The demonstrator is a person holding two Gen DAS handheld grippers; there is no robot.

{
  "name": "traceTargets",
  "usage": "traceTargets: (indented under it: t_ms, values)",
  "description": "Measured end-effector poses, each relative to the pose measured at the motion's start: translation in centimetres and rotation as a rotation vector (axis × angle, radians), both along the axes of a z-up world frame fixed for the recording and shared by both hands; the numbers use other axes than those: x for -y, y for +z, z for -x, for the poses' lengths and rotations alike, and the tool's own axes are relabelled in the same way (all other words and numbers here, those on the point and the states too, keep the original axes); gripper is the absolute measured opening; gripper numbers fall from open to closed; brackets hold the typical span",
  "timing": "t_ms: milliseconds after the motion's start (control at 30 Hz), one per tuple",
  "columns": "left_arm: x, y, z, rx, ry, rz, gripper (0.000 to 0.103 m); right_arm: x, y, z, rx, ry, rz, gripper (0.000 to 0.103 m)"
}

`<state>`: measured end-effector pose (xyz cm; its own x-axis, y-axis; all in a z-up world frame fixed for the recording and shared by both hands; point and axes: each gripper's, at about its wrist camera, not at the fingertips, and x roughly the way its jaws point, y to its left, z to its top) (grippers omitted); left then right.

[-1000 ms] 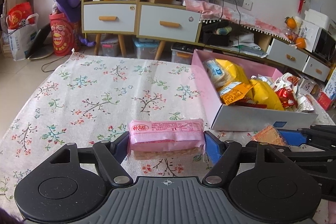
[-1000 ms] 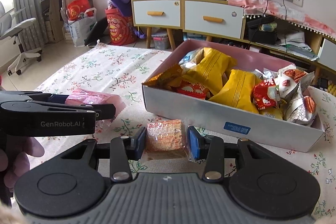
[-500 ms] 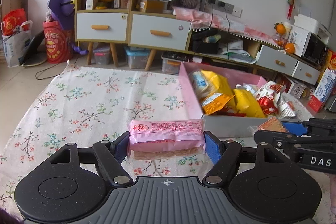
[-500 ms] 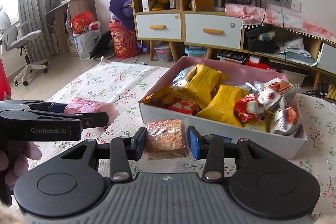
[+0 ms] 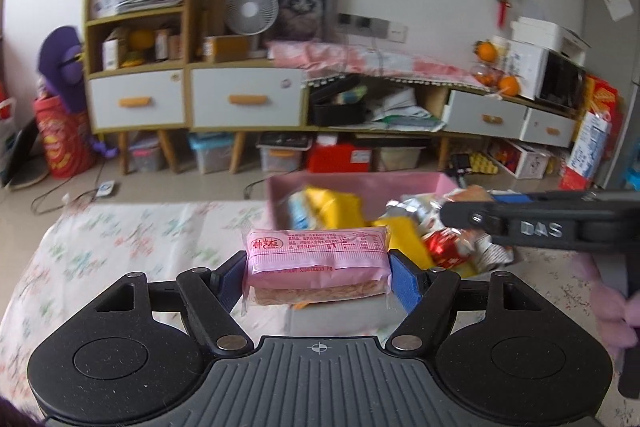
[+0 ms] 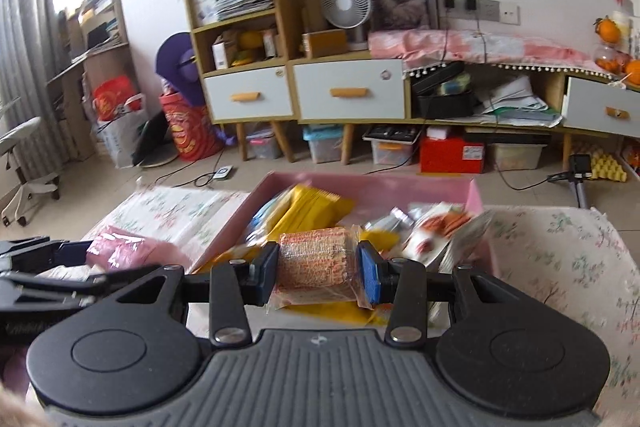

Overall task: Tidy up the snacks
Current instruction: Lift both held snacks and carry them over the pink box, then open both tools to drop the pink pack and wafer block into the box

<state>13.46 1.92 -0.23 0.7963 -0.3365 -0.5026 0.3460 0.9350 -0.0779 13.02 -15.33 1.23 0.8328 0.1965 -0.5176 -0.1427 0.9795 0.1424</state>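
The flowery counter (image 5: 120,239) lies below. My left hand-held gripper (image 5: 316,273) squeezes a pink snack pack (image 5: 316,255) by its ends; my right hand-held gripper (image 6: 318,273) squeezes an orange cracker pack (image 6: 316,263). The pink box (image 6: 476,193) sits just ahead. Both packs look light and crumbly, so I hold gently.

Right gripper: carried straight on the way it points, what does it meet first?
Probably the yellow snack bags in the pink box; the right gripper, shut on the orange packet, points down into it. Depth unclear.
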Motion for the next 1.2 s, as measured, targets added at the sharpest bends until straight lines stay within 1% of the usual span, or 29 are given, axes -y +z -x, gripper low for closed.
traceTargets:
  t_ms: [167,333,433,667,833,900,933,1000,1067,1200]
  values:
    - [3.0,-0.2,-2.4,0.008,-0.054,-0.033,0.073,1.5,0.2,-2.0,-0.001,-0.039,0.019,0.039]
    - [5.7,-1.0,-5.0,-0.011,-0.095,-0.055,0.073,3.2,-0.1,-3.9,-0.023,-0.085,0.007,0.039]
    - [7.1,-1.7,-6.4,-0.02,-0.107,-0.069,0.073,3.6,-0.4,-4.8,-0.039,-0.098,0.018,0.039]
    - [8.6,-2.9,-8.9,-0.031,-0.107,-0.068,0.073,4.2,-1.3,-6.1,-0.07,-0.11,0.007,0.039]
    - [8.9,-3.6,-9.7,-0.035,-0.099,-0.067,0.075,4.6,-1.6,-6.8,-0.082,-0.108,-0.015,0.041]
    - [8.9,-3.8,-9.8,-0.032,-0.103,-0.07,0.078,4.7,-1.6,-6.9,-0.083,-0.109,-0.019,0.043]
    - [8.9,-3.8,-9.7,-0.029,-0.102,-0.072,0.08,4.7,-1.6,-6.9,-0.082,-0.11,-0.02,0.047]
    - [8.9,-3.8,-9.7,-0.025,-0.102,-0.072,0.087,4.7,-1.4,-6.9,-0.075,-0.115,-0.027,0.05]
    - [8.9,-3.7,-9.7,-0.024,-0.102,-0.069,0.093,4.9,-1.2,-7.0,-0.071,-0.124,-0.041,0.067]
    - [8.8,-3.2,-9.4,-0.037,-0.107,-0.065,0.098,5.0,-0.8,-6.8,-0.066,-0.135,-0.048,0.069]
